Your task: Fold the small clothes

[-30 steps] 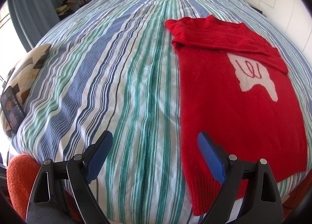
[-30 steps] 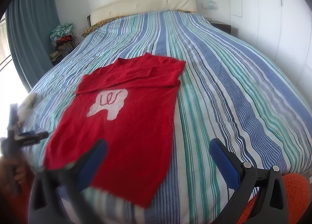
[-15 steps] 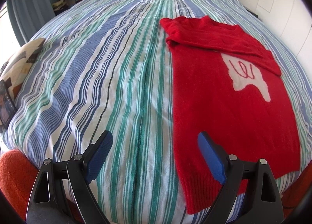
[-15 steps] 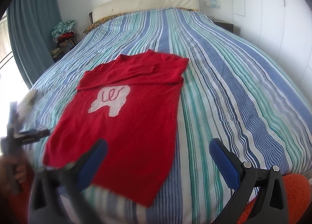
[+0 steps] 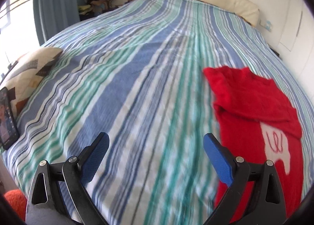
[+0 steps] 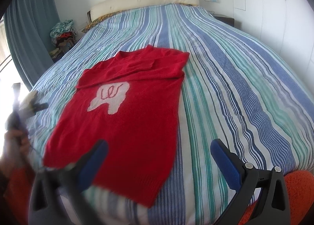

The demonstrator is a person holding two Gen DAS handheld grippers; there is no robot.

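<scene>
Sweater [image 6: 125, 119]: flat on the striped bed [image 6: 235, 87], near edge, sleeves folded across the chest (white patch showing).
Left tongs [image 5: 155, 158]: wide, empty, left of sweater.
Right tongs [image 6: 159, 162]: wide, empty, over its hem.

Black hand-held gripper [image 5: 155, 154], blue pads [image 5: 217, 159], orange sleeve [image 6: 298, 191]

Fuzzy knit sweater [image 6: 125, 119], woven bedspread [image 6: 235, 79]

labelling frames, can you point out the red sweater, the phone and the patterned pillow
red sweater [image 6: 125, 132]: right wrist view, plain red body below the white patch
phone [image 5: 6, 119]: left wrist view, middle of its lit screen
patterned pillow [image 5: 33, 64]: left wrist view, its top face
</scene>
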